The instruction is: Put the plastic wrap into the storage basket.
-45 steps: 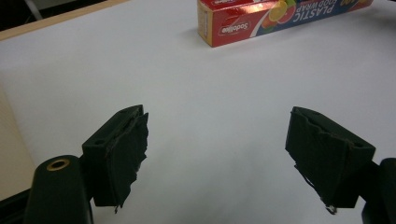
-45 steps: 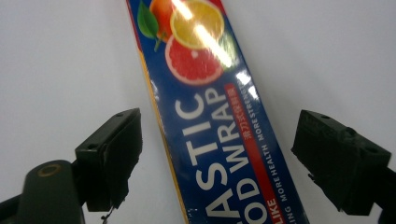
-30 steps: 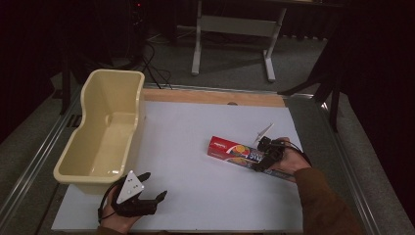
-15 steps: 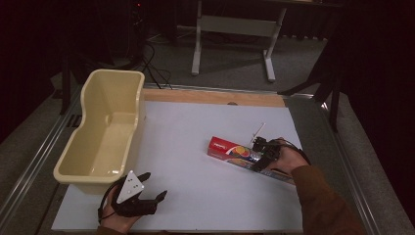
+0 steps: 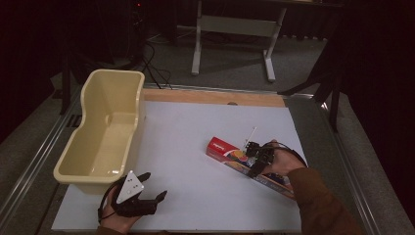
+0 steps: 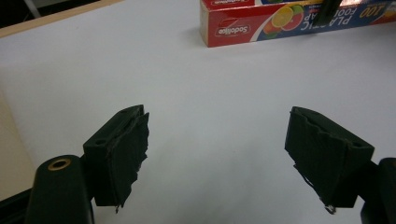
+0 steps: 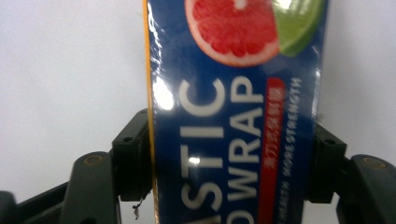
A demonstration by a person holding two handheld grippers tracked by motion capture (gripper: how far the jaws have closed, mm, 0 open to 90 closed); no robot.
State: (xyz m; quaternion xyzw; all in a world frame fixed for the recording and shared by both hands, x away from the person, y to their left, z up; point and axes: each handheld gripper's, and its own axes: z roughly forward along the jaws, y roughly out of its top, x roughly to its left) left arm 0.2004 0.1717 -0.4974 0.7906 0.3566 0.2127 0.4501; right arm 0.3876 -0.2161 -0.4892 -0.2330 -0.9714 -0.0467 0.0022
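Where I hold the box: my right gripper [image 5: 254, 159] straddles the plastic wrap box [image 5: 230, 154] near its middle, one jaw pressed to each long side, as I see in the right gripper view [image 7: 233, 154]
Box position: flat on the white table [image 5: 195, 137], well to the right of the yellow tub [image 5: 105, 132], red end nearest the tub
Left gripper [image 5: 154, 188]: I keep it near the tub's front corner, jaws spread wide with nothing between them [image 6: 217, 149]
Left gripper view: box [image 6: 289, 21] lies well beyond the jaws, apart from them
Tub: sits at the table's left edge; I see nothing inside
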